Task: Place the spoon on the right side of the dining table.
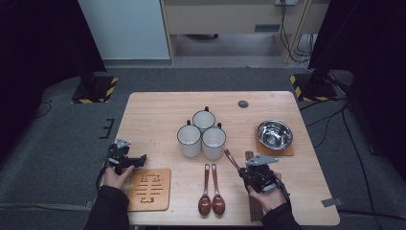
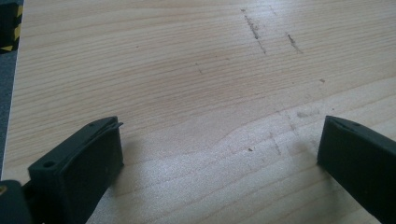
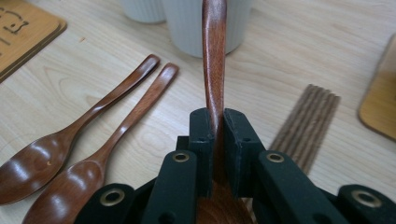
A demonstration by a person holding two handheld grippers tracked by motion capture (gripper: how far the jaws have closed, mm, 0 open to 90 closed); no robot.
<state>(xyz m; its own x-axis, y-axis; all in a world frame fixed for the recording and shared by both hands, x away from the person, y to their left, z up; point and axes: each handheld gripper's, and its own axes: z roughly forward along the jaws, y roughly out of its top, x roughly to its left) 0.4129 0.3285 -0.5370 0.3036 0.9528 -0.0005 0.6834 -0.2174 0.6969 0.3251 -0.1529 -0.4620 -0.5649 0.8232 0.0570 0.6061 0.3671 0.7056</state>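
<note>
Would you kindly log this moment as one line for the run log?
right gripper: shut on spoon, handle toward cups | left gripper: open over table | two spoons lying flat

The held spoon's (image 3: pixel 214 56) bowl is running off the bottom edge. The right gripper (image 1: pixel 253 175) is hiding part of the chopsticks (image 1: pixel 250 155).

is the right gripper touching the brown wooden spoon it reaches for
Touching. In the right gripper view, the right gripper has its black jaws pressed on both sides of the brown wooden spoon, whose handle rises from between them.
</note>
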